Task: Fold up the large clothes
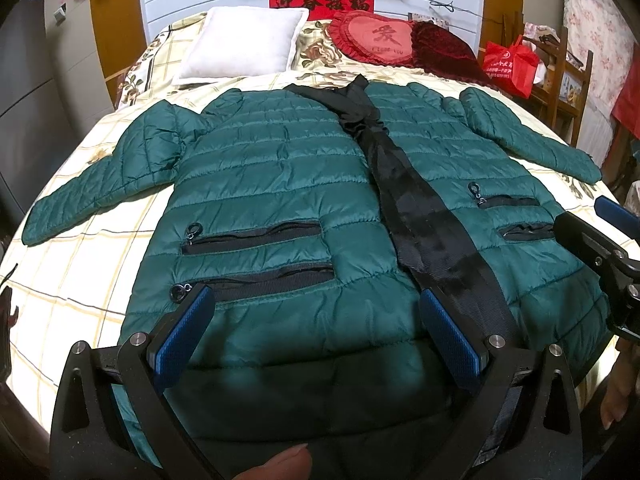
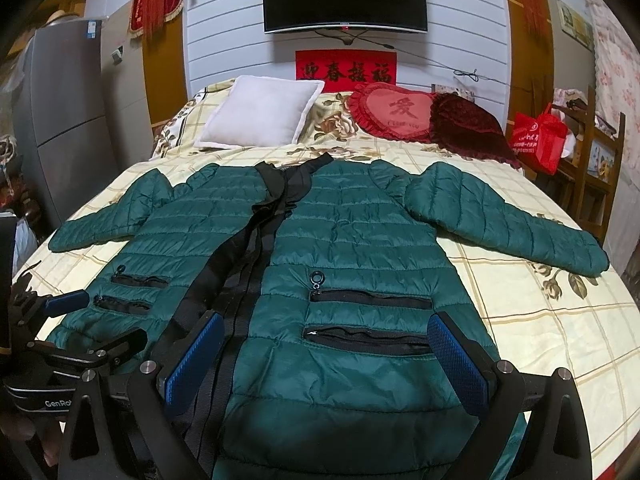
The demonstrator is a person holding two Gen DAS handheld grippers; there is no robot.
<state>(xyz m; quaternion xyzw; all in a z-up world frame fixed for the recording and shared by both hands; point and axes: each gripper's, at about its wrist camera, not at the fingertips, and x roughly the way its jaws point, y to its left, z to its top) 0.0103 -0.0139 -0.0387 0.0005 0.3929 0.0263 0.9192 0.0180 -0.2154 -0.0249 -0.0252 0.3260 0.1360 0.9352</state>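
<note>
A dark green puffer jacket (image 1: 280, 184) (image 2: 360, 240) lies flat on the bed, front up, both sleeves spread out. A black zipper band (image 1: 416, 216) (image 2: 244, 264) runs down its middle, and zip pockets show on both halves. Over the jacket's left half near the hem hovers my left gripper (image 1: 318, 320) (image 2: 96, 322), open, with nothing between its blue pads (image 1: 188, 328). My right gripper (image 2: 326, 352) (image 1: 580, 214) is open above the right half near the hem, its blue pads (image 2: 456, 356) either side of the lower pocket. The hem is partly hidden under both grippers.
The bed (image 2: 540, 320) has a cream checked floral cover. At its head lie a white pillow (image 2: 260, 114), a red heart cushion (image 2: 396, 114) and a dark red cushion (image 2: 468, 128). A red bag (image 2: 538, 142) sits on wooden shelves on the right. A grey fridge (image 2: 64, 120) stands left.
</note>
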